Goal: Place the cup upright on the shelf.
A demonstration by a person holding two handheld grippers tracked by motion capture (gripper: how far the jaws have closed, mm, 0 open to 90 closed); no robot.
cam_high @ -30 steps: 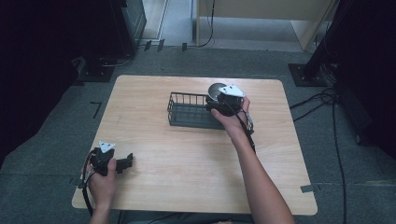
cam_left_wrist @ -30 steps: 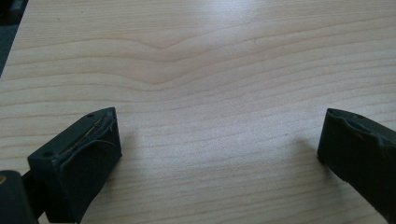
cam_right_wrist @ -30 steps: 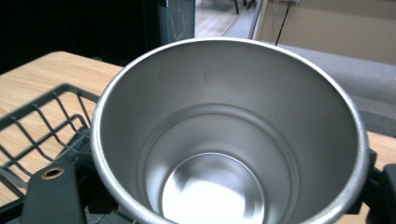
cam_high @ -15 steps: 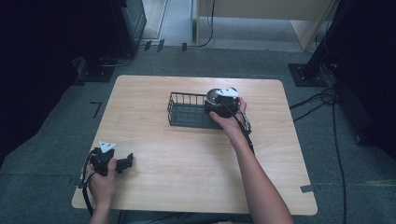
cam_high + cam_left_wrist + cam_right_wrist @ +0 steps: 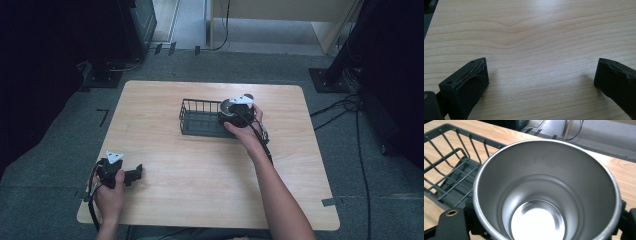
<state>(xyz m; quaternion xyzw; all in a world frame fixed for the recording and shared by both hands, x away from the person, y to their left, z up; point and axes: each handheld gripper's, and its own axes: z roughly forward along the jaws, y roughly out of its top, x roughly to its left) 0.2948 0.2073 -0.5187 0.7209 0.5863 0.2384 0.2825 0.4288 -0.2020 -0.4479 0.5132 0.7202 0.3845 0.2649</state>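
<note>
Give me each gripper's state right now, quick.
Left gripper: open, holding nothing, low over the bare table.
Right gripper: shut on the metal cup, at the right end of the wire basket.

Cup held at the basket's right end, left gripper parked at the near left corner.

A wire basket [image 5: 202, 119] is set on the table [image 5: 200, 170], a little behind its middle and slightly to the right. At the basket's right end a metal cup [image 5: 229, 106] is held upright in the right gripper [image 5: 235, 111], clasped on both sides; in the right gripper view the cup [image 5: 546, 192] is seen from above with the basket [image 5: 447, 167] lying to its left. Whether the cup stands inside the basket or just over its end cannot be told. The left gripper [image 5: 131, 174] is rested on the table near the front left corner, well apart from the basket, its jaws spread over bare tabletop [image 5: 536, 50].
</note>
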